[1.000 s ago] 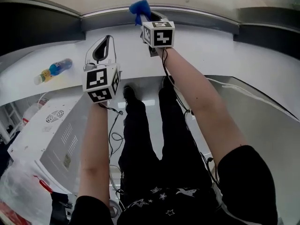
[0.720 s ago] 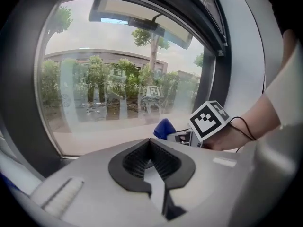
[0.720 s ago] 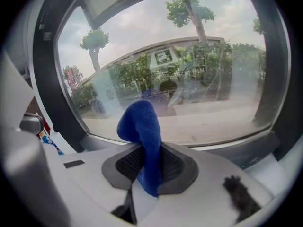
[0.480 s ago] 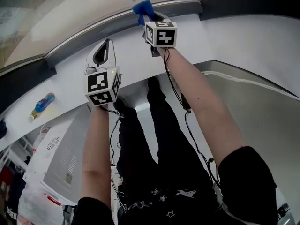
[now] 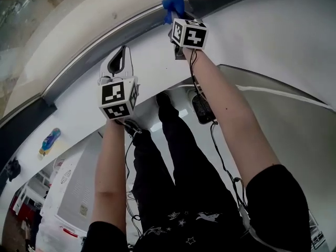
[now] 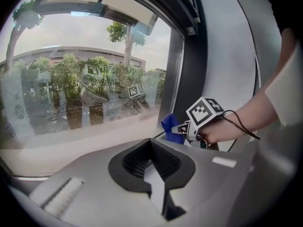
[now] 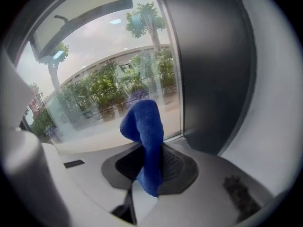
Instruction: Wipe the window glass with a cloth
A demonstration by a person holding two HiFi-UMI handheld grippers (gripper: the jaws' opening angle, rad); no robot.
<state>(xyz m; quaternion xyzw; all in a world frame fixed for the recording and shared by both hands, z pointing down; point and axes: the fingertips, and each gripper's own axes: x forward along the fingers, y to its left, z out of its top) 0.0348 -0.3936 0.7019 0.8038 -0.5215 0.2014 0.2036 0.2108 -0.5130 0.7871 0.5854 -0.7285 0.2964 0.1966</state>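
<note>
Vs 0.5 s ago, right gripper (image 5: 176, 13), pinching blue cloth (image 5: 172, 4), is further upper right, arm stretched; left gripper (image 5: 122, 51) jaws together, arm raised.

Head view looks down — both gripper views face window glass (image 6: 71, 93).

- right tongs (image 5: 177, 19) with the blue cloth (image 5: 173, 5) slid further right along the window frame (image 5: 94, 54)
- bottle (image 5: 48, 142) now sits way lower-left in the head view

Two claws (image 5: 121, 51) (image 5: 177, 18), one cloth (image 5: 172, 4), one window (image 6: 85, 89), one bottle (image 5: 49, 141).
</note>
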